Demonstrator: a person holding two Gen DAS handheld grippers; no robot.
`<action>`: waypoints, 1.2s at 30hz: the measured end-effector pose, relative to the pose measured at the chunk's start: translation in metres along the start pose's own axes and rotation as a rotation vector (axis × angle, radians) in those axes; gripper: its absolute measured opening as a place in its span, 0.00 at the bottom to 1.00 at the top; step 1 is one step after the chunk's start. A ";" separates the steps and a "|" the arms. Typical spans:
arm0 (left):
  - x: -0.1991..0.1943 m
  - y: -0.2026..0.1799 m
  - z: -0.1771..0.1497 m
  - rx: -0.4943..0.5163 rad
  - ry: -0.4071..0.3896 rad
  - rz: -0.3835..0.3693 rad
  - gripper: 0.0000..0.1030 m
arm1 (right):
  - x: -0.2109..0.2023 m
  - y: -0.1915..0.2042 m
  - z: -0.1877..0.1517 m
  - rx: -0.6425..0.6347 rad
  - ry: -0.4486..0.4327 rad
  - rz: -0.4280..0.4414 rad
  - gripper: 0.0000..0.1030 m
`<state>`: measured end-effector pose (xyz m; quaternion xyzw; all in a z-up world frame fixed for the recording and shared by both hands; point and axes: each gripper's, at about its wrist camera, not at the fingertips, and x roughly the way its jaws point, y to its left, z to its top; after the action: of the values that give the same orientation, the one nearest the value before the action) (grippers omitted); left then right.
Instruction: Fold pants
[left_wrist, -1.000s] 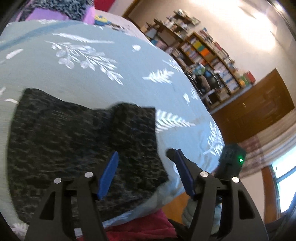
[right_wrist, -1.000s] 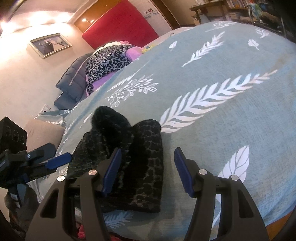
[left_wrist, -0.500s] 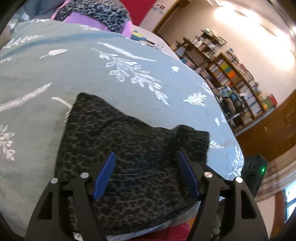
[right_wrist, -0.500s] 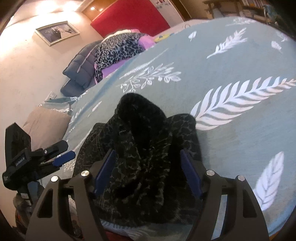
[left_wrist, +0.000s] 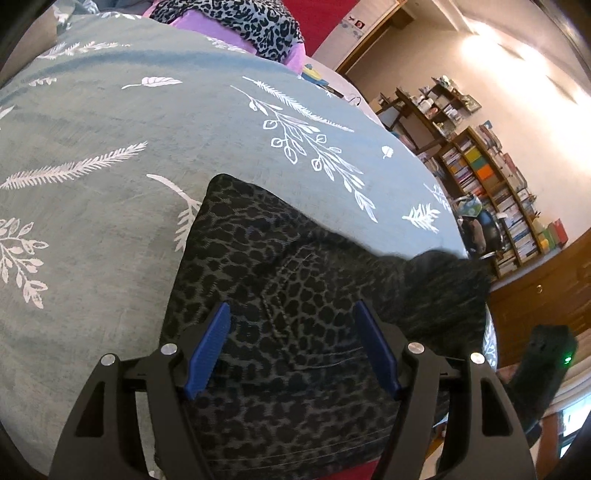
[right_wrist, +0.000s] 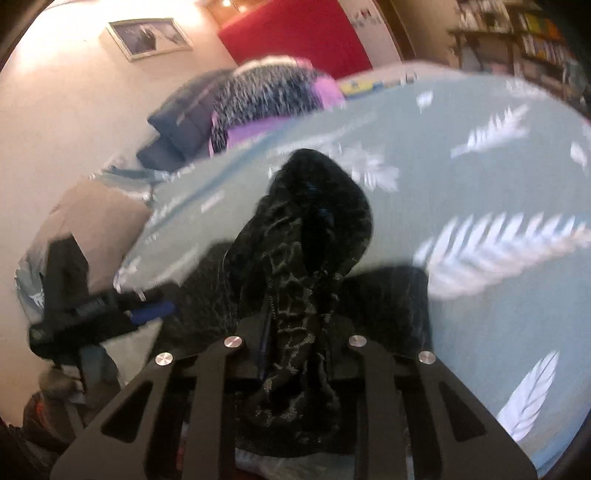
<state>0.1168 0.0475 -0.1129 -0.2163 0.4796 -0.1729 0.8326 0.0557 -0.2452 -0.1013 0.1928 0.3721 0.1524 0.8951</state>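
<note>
The dark leopard-print pants (left_wrist: 280, 280) lie folded on the teal leaf-print bedspread (left_wrist: 110, 155) near its front edge. My left gripper (left_wrist: 291, 332) is open, its blue fingers straddling the pants just above the cloth. My right gripper (right_wrist: 295, 332) is shut on a bunched end of the pants (right_wrist: 314, 229), which rises as a dark hump in front of it. That raised end shows at the right in the left wrist view (left_wrist: 447, 280). The left gripper appears at the left in the blurred right wrist view (right_wrist: 147, 310).
A pile of leopard-print and purple clothes (left_wrist: 236, 26) and a dark jacket (right_wrist: 177, 122) lie at the far end of the bed. Bookshelves (left_wrist: 498, 192) stand beyond the bed's right side. A red cloth (left_wrist: 362, 472) lies under the front edge.
My right gripper has closed on the end of the pants and lifted it into a hump. My left gripper has moved in over the pants and stays open.
</note>
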 end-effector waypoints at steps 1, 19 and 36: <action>0.000 -0.001 0.000 0.001 -0.004 -0.010 0.67 | -0.003 -0.003 0.004 0.007 -0.016 0.004 0.21; 0.010 -0.011 -0.016 0.072 0.032 0.017 0.68 | -0.015 -0.047 -0.024 0.086 0.005 -0.107 0.49; 0.009 -0.027 -0.018 0.096 0.036 0.001 0.68 | 0.032 0.016 0.030 -0.141 0.019 -0.173 0.57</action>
<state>0.1037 0.0168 -0.1131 -0.1723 0.4860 -0.1991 0.8333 0.0972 -0.2250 -0.0939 0.0949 0.3844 0.1020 0.9126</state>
